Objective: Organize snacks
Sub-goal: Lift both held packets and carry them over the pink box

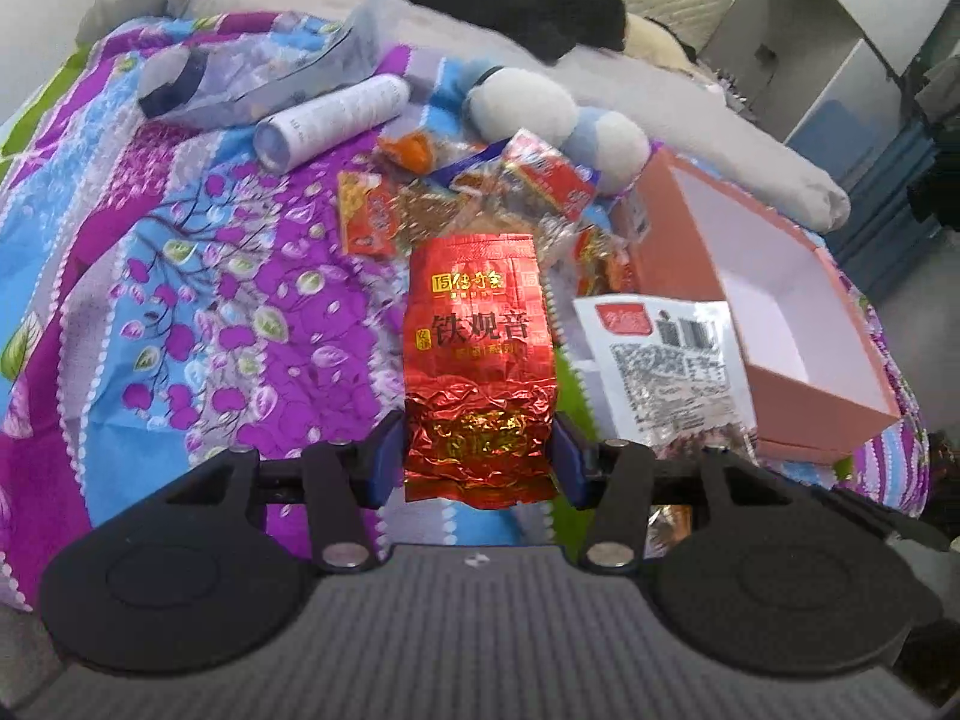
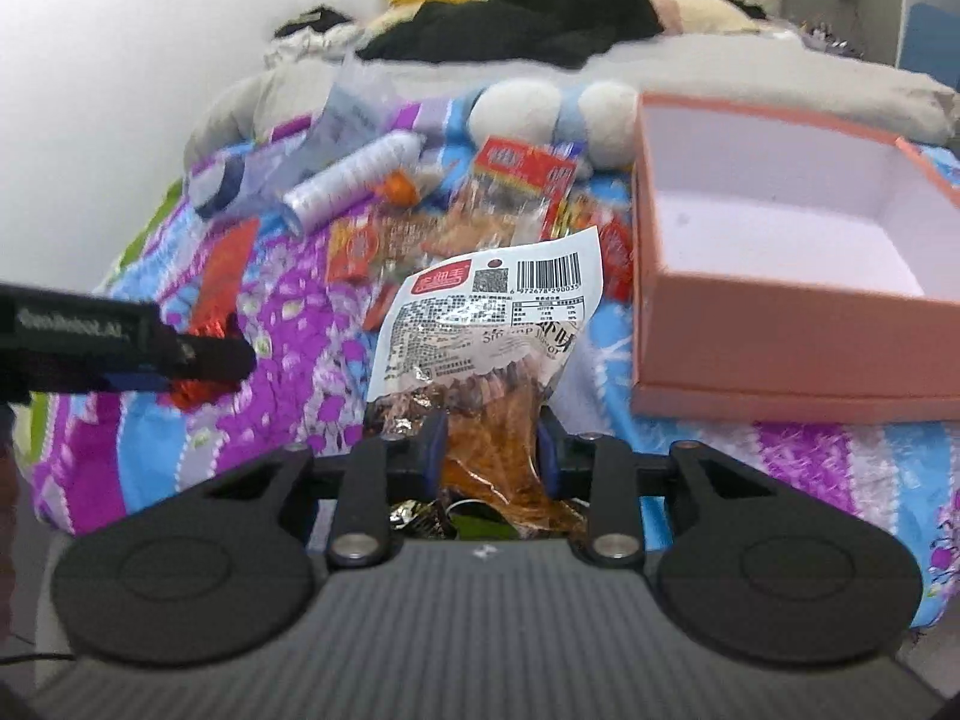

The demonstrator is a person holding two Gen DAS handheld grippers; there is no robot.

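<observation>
Snacks: left tool (image 1: 480, 450) clamps red tea packet (image 1: 480, 324); right tool (image 2: 489, 450) clamps barcode snack bag (image 2: 486, 324); pink box (image 2: 780, 354) beside.

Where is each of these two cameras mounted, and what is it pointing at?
Left wrist: sits behind the left gripper, looking down its fingers at the held red tea packet; only those fingers show.
Right wrist: behind the right gripper, holding a clear snack bag; the left gripper enters beside it.
Shared: pink box, floral bedspread, snack pile.
</observation>
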